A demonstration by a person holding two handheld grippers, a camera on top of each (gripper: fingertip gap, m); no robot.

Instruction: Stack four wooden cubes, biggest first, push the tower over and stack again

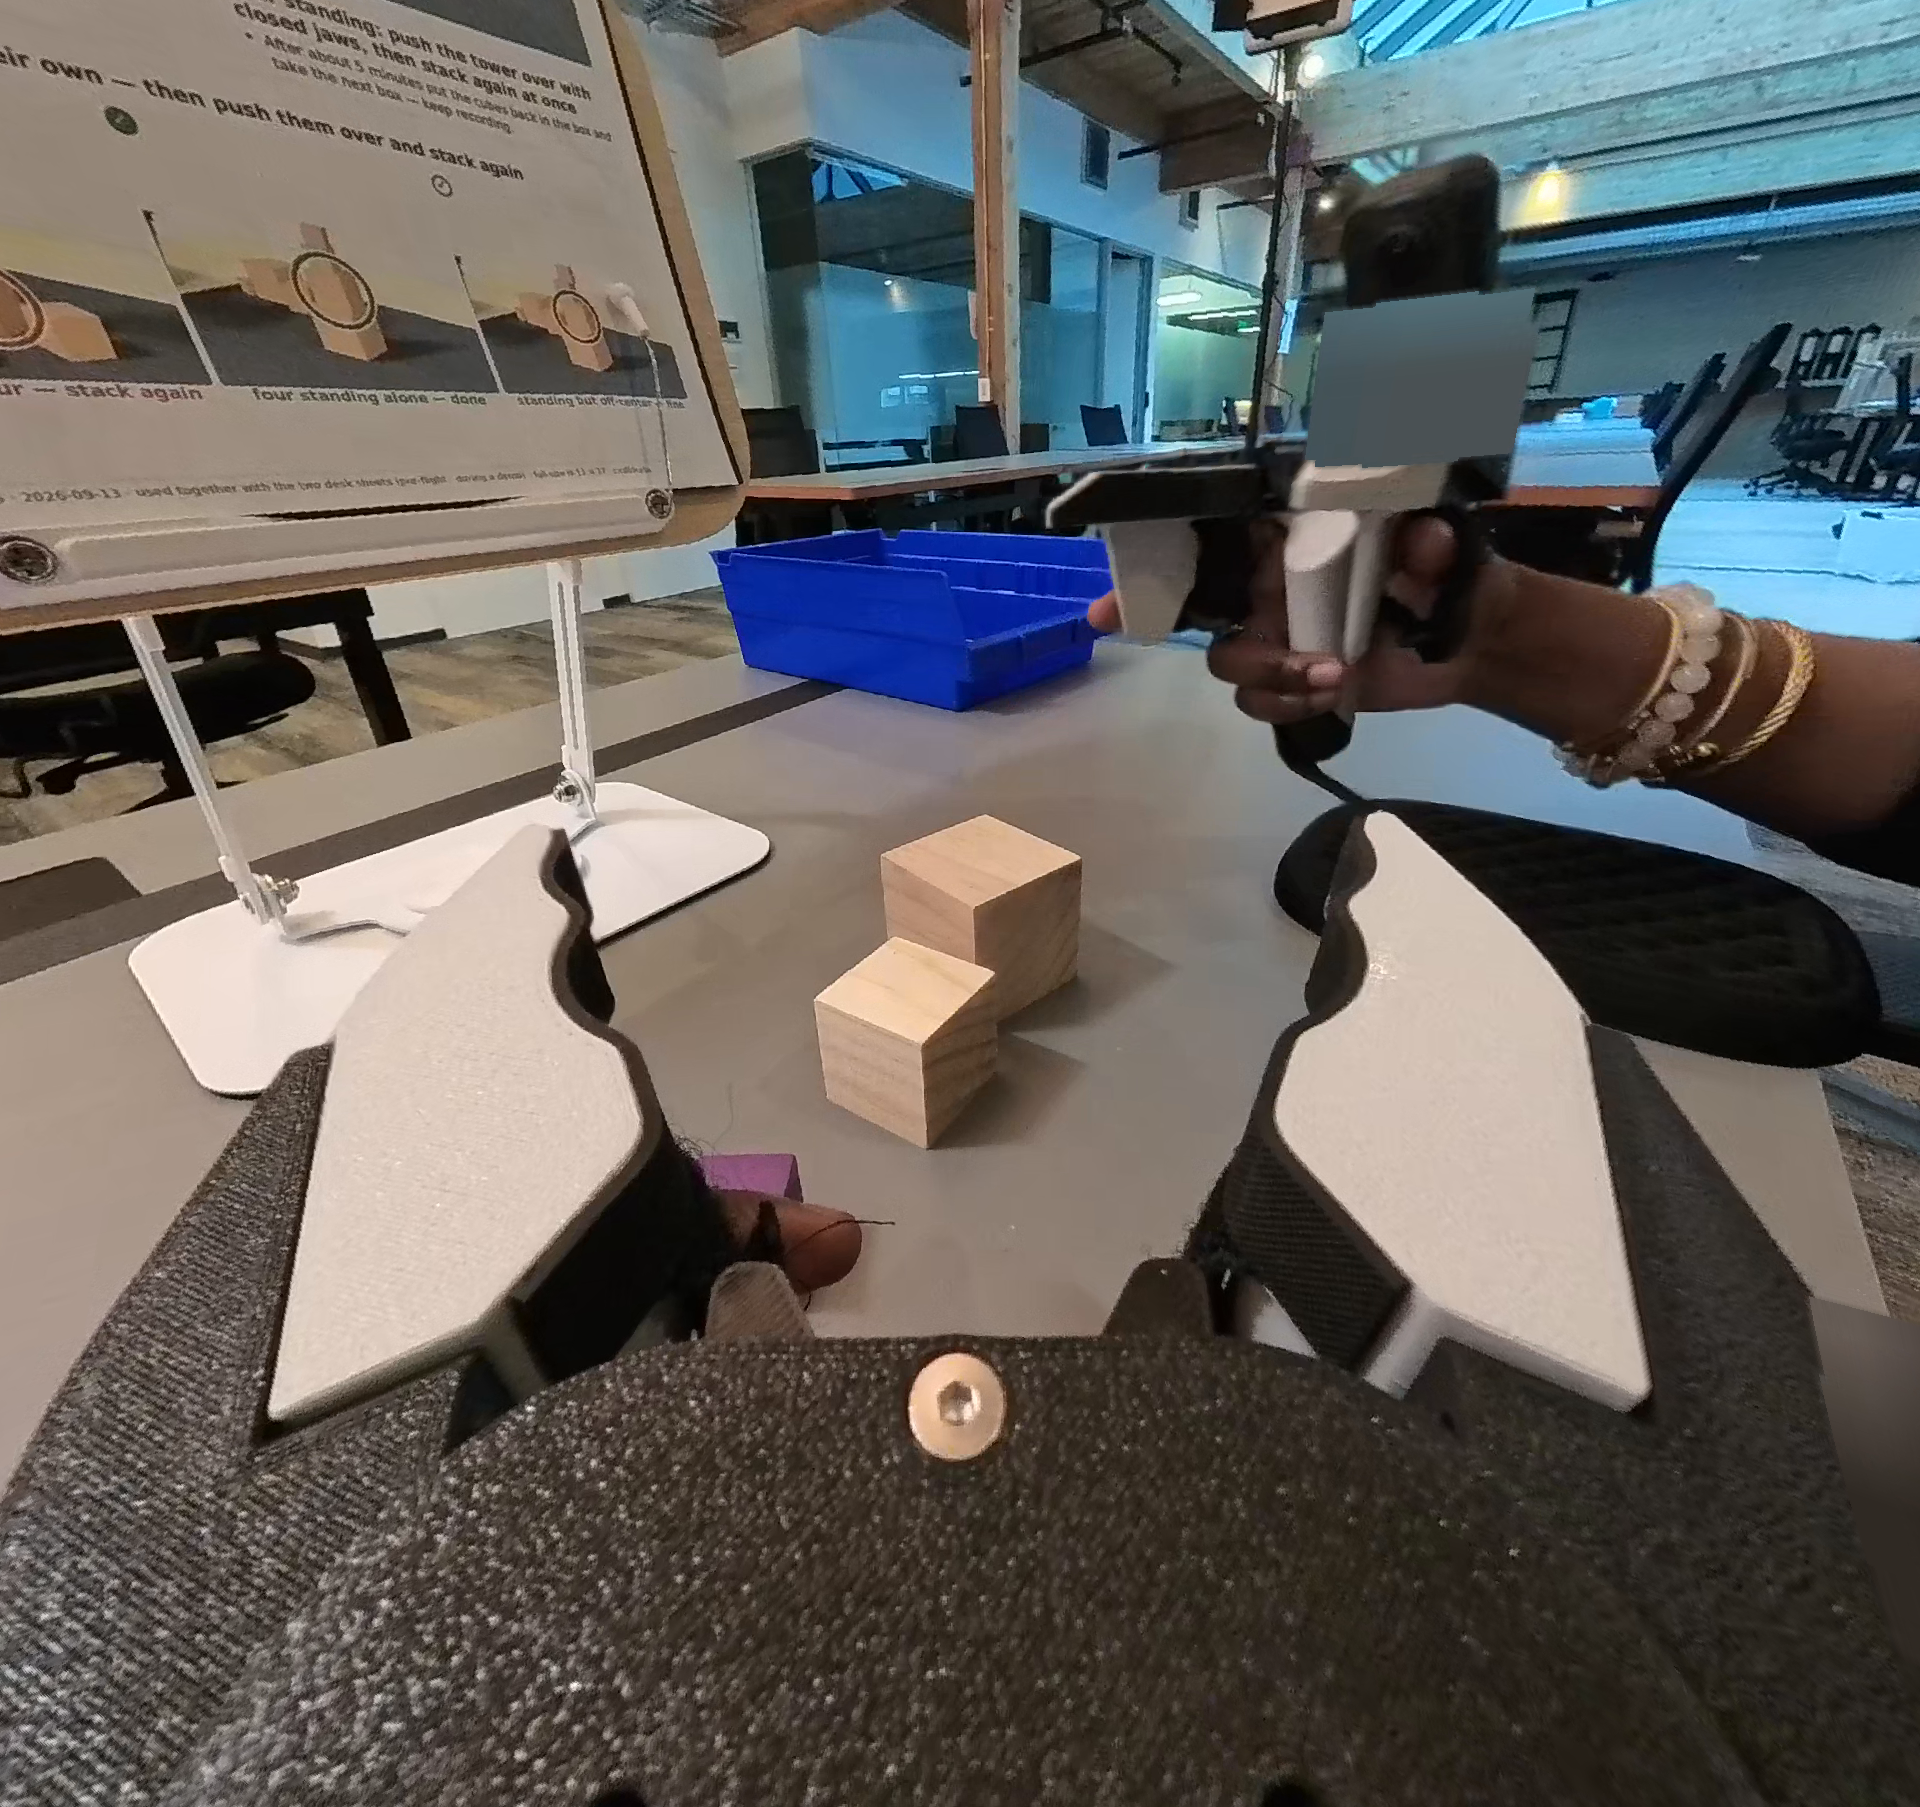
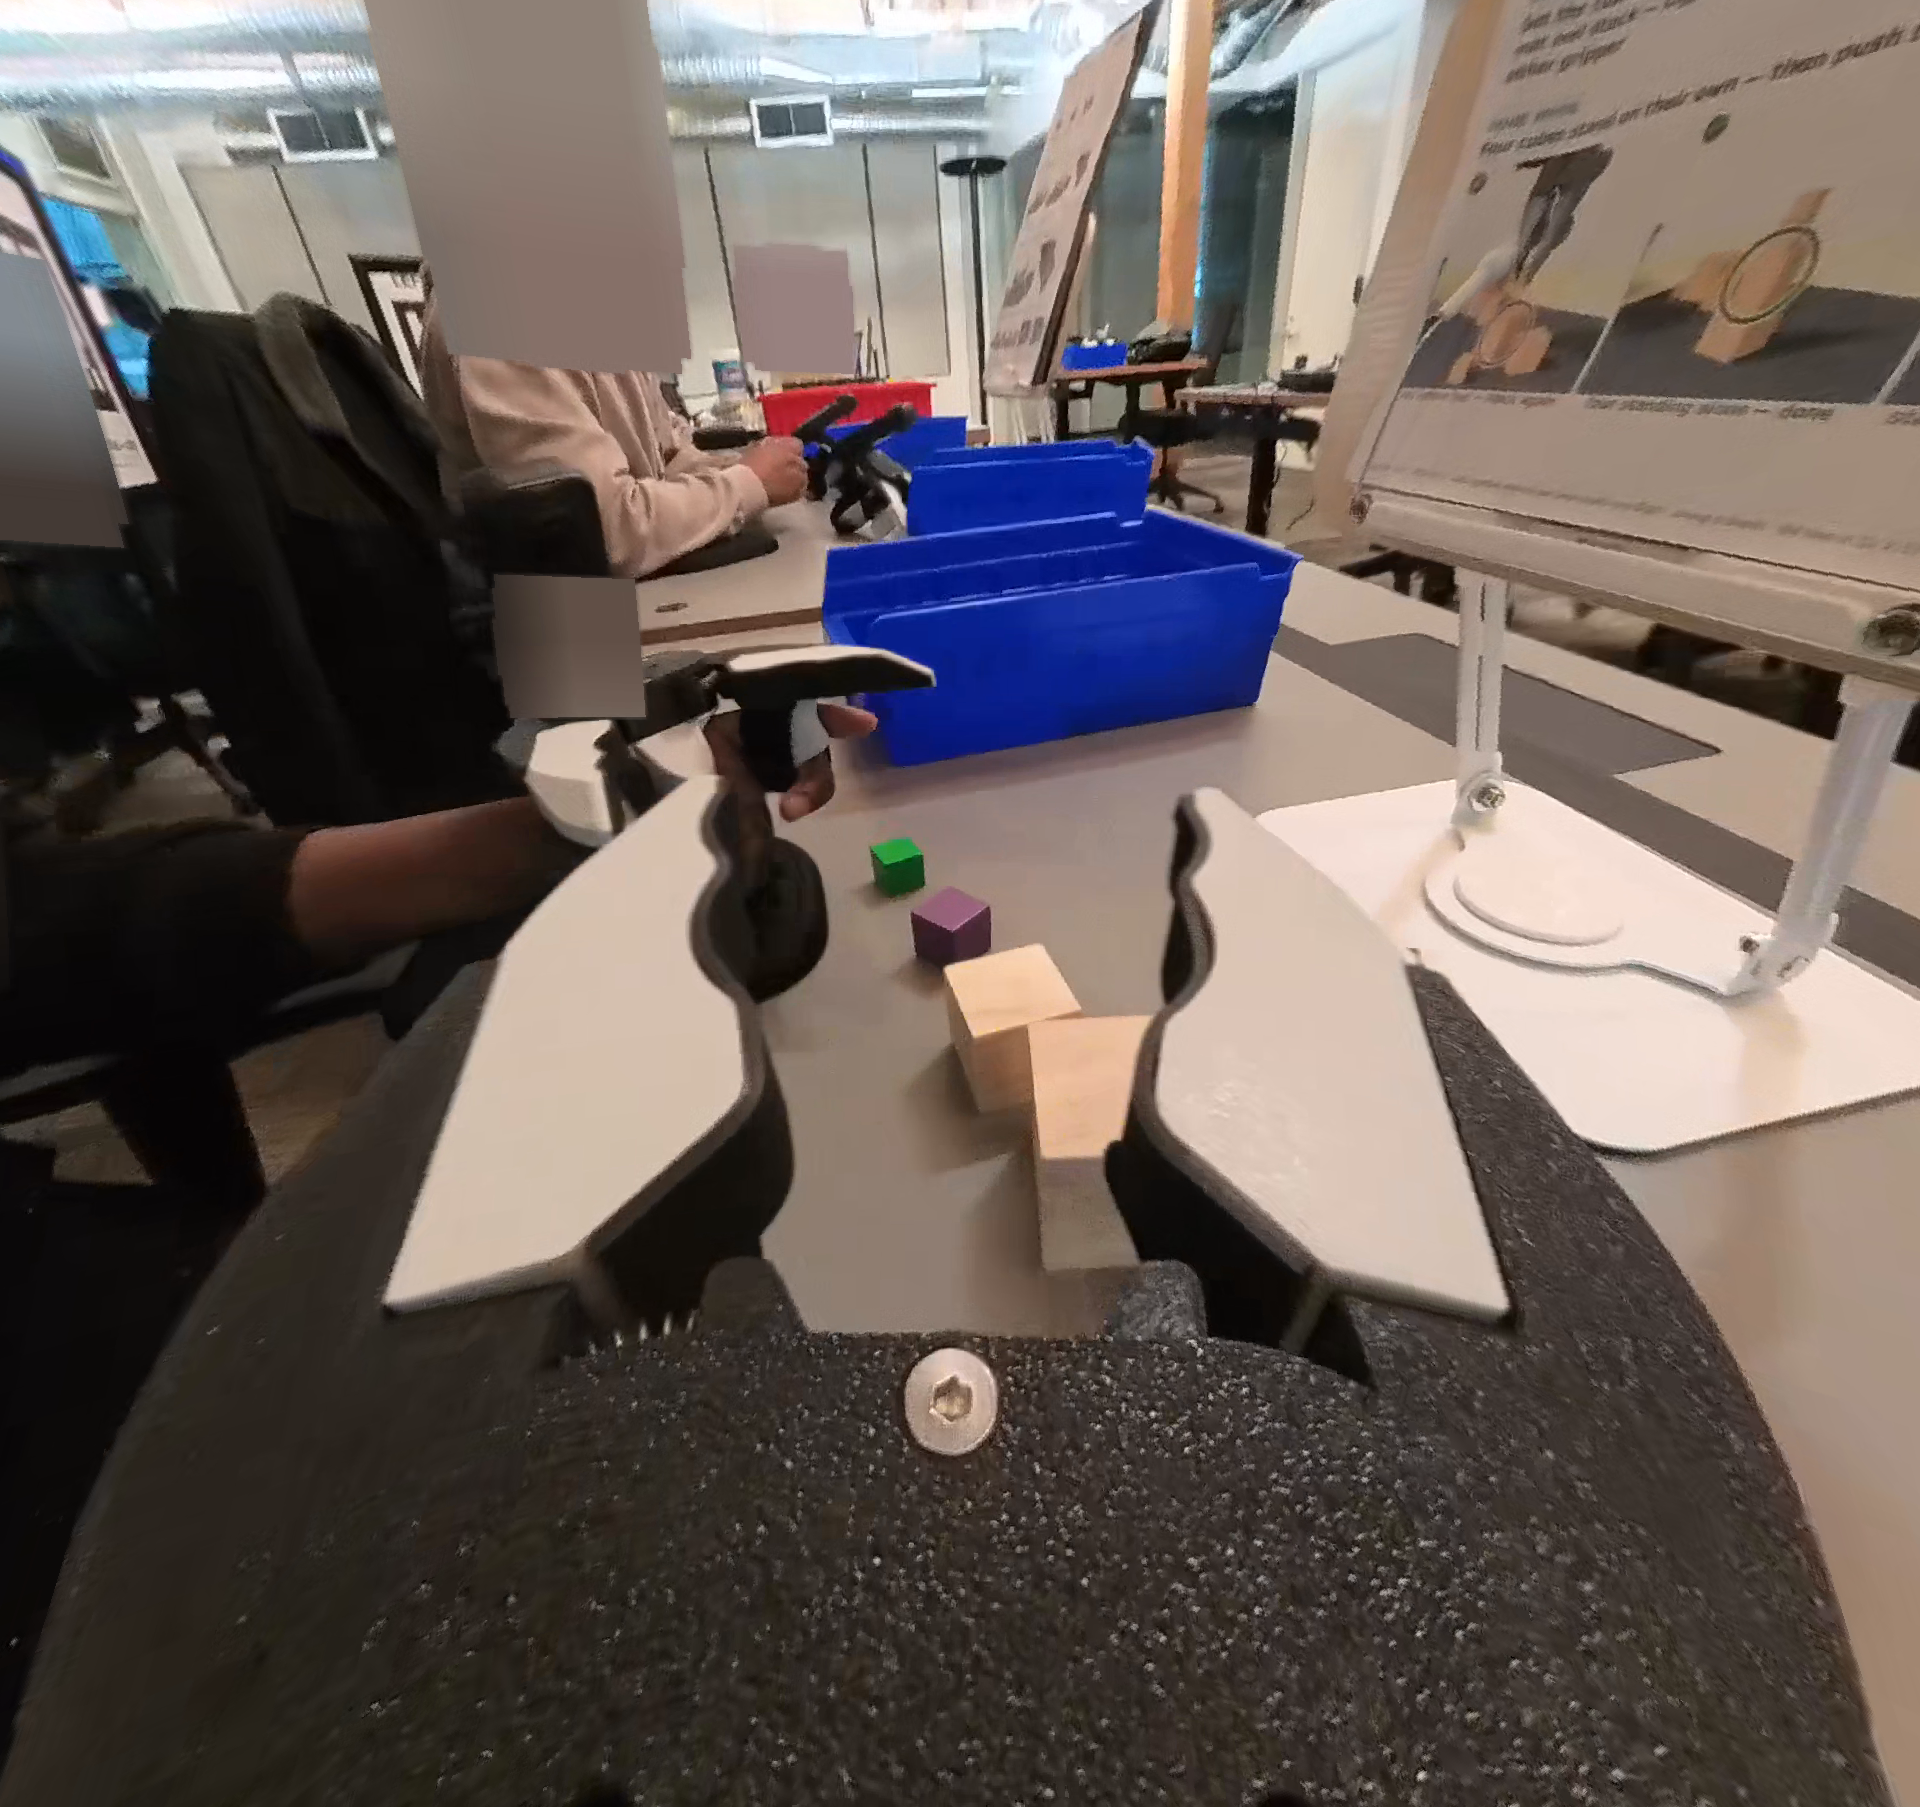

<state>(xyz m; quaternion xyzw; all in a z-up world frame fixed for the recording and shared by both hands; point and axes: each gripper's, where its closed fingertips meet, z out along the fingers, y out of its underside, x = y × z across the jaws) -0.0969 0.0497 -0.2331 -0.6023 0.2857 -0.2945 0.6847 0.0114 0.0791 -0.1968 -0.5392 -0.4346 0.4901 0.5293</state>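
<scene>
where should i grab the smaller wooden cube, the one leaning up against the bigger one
Take the smaller wooden cube by its two free side faces, coming down from above. Its back corner meets the larger wooden cube, so a grip along that line looks blocked. It sits turned relative to its neighbour, so turn the open left gripper to square with those faces.

Purple cube [image 1: 750,1178] mostly hidden behind left finger [image 1: 457,1113]. Larger wood cube [image 2: 1081,1123] partly covered by right finger [image 2: 1299,1082]. Instruction board [image 1: 312,230] cut off by frame edge.
</scene>
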